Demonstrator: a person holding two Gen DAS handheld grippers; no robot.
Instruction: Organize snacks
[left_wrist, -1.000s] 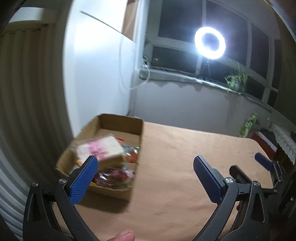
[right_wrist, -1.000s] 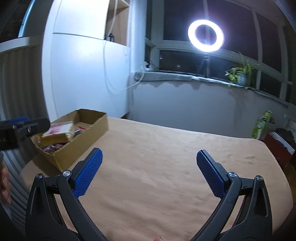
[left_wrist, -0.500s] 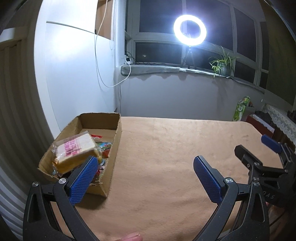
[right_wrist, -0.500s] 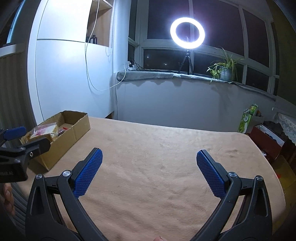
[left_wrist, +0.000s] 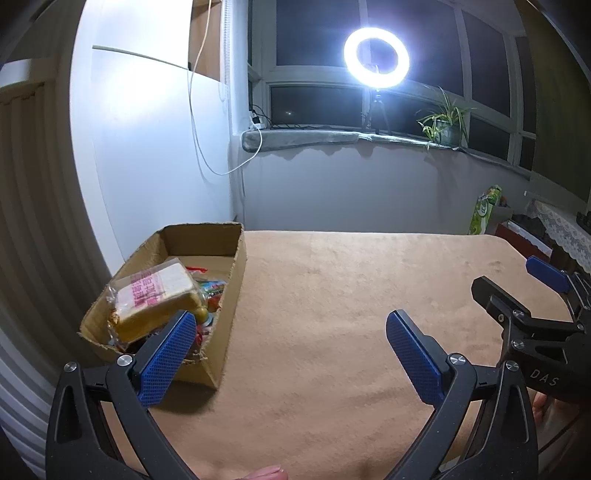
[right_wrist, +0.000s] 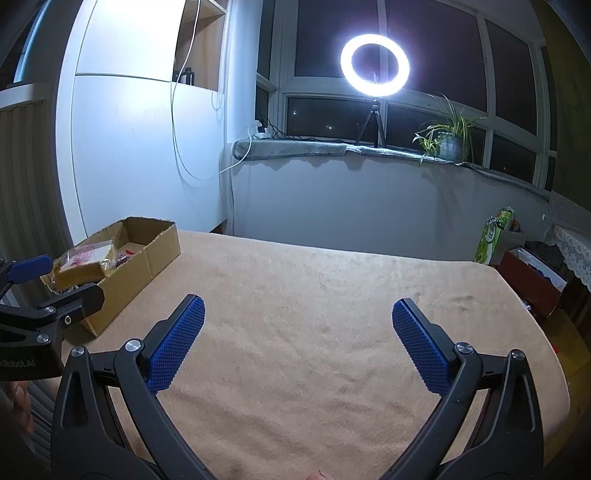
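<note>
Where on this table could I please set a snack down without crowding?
The tan cloth-covered table lies bare from the brown cardboard box across to its far right edge, under both open grippers. The box is crowded: a wrapped sandwich bread pack tops other snacks.

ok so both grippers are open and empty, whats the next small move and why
Probably ease the left hand-held gripper back from the cardboard box and stop. The bread pack and other snacks already sit inside it, the table cloth shows nothing loose, and the right hand-held gripper holds nothing.
</note>
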